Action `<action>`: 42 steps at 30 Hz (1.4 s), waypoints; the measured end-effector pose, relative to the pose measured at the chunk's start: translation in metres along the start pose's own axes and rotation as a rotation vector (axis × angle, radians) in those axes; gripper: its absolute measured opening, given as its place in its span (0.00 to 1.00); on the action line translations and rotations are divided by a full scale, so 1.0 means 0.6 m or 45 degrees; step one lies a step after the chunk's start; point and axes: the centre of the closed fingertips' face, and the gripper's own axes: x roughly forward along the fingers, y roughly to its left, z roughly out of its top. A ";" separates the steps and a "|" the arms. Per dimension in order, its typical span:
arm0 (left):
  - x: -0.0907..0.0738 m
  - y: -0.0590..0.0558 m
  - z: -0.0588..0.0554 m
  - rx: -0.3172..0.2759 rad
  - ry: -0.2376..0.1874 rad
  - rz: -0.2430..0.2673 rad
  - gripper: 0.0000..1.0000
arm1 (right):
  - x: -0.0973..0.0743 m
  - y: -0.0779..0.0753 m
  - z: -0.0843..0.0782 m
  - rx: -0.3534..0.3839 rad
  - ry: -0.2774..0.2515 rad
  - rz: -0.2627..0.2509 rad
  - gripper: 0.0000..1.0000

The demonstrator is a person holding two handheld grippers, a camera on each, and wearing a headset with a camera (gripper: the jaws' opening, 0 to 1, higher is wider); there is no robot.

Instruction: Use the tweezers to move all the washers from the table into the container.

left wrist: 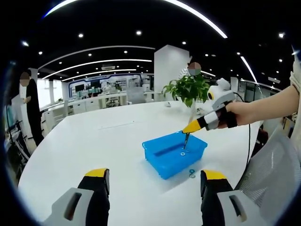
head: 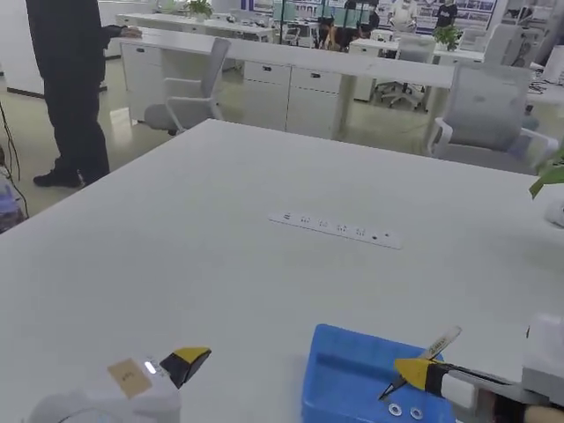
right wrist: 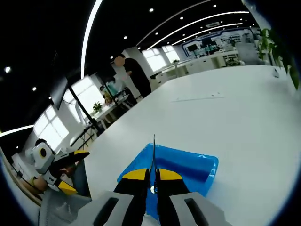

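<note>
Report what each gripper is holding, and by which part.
Right tongs are shut on the tweezers, clamped around mid-length, tips pointing into the blue container. Left tongs are open, holding nothing.

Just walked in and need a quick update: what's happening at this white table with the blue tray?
A person works two handheld grippers. The right gripper is clamped on tweezers, whose tip points down into the blue container, just above a washer lying inside. More washers sit on the table beside the container. The left gripper hovers open and empty.
</note>
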 end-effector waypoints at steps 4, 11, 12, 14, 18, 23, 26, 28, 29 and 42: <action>0.000 0.001 0.000 -0.005 0.001 0.002 0.81 | 0.013 -0.016 -0.004 -0.073 0.039 -0.038 0.03; 0.000 0.002 -0.002 -0.010 0.007 0.005 0.81 | 0.038 -0.031 -0.015 -0.171 0.106 -0.058 0.03; 0.000 0.002 -0.002 -0.011 0.007 0.006 0.81 | 0.040 -0.031 -0.018 -0.183 0.121 -0.057 0.03; 0.000 0.002 -0.002 -0.012 0.009 0.007 0.81 | 0.044 -0.032 -0.020 -0.199 0.130 -0.060 0.03; 0.001 0.001 -0.003 -0.012 0.014 0.003 0.80 | 0.050 -0.036 -0.026 -0.226 0.160 -0.060 0.03; 0.002 0.000 -0.004 -0.010 0.018 0.000 0.80 | 0.053 -0.039 -0.030 -0.266 0.183 -0.068 0.03; 0.002 -0.001 -0.004 -0.009 0.020 -0.002 0.80 | 0.053 -0.039 -0.030 -0.274 0.182 -0.068 0.03; 0.002 -0.001 -0.004 -0.007 0.020 0.000 0.80 | 0.053 -0.038 -0.030 -0.292 0.183 -0.072 0.03; 0.002 -0.001 -0.004 -0.008 0.020 -0.001 0.80 | 0.052 -0.039 -0.030 -0.303 0.182 -0.076 0.04; 0.001 0.000 -0.005 -0.010 0.020 0.000 0.80 | 0.023 -0.001 -0.007 -0.304 0.051 -0.027 0.04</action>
